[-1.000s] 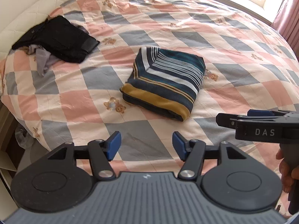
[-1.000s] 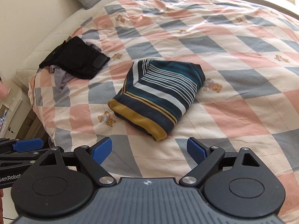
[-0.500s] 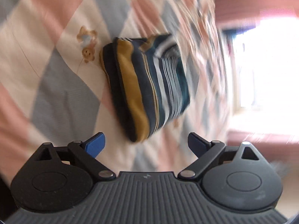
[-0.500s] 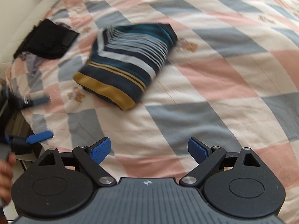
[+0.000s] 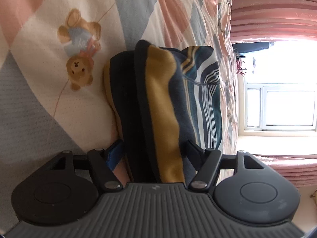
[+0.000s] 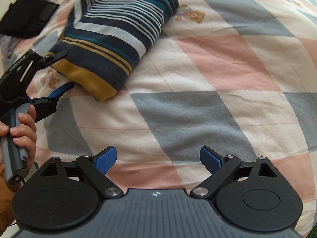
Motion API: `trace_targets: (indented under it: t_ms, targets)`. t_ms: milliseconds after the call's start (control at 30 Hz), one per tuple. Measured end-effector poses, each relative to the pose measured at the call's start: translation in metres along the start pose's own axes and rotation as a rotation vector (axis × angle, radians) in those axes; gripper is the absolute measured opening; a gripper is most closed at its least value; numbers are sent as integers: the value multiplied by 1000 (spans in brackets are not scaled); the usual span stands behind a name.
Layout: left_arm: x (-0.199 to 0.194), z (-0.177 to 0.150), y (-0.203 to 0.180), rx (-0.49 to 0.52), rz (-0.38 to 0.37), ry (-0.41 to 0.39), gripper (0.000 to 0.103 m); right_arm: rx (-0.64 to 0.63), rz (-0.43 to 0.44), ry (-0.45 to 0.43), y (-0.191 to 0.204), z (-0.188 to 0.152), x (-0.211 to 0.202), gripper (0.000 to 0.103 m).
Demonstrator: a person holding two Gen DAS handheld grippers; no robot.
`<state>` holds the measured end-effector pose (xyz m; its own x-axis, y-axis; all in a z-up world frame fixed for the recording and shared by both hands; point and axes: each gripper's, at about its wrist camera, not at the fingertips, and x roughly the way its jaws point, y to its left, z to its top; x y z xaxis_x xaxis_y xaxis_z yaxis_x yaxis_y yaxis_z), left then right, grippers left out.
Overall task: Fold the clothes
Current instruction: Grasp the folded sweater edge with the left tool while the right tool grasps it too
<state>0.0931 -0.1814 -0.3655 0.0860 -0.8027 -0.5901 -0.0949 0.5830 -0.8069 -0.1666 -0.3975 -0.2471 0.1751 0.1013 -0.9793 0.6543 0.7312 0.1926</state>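
On the checked bed (image 6: 198, 107), the folded striped sweater (image 6: 118, 33) is lying. At the sweater's yellow hem, we are closing our left hand-held gripper (image 6: 63, 70) around the folded edge, one finger above and one beneath; whether the pads are pressing yet, we cannot tell. Near the sweater, over bare quilt, we are holding our right hand-held gripper (image 6: 158, 158) wide open and empty. Beyond the sweater, a black garment (image 6: 25, 17) is lying.
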Motion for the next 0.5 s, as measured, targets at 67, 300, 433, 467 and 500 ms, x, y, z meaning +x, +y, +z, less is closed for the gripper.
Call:
trace_targets:
  t_ms: [67,300,433,467,500]
  targets:
    - [6,0,7,-20,-30,1,66,-2,-2,9,0,10,8,93]
    - [20,8,7,-21,-76,17,51,-31,18,-77,-10,78,17,93]
    - [22,12,6,-9,-65,43,47,-116,129,-191,-16,141,9,89]
    - [23,13,5,-7,-58,48,47,-161,167,-220,-15,159,7,88]
    - [23,14,4,-5,-51,53,47,-226,200,-245,-13,179,5,87]
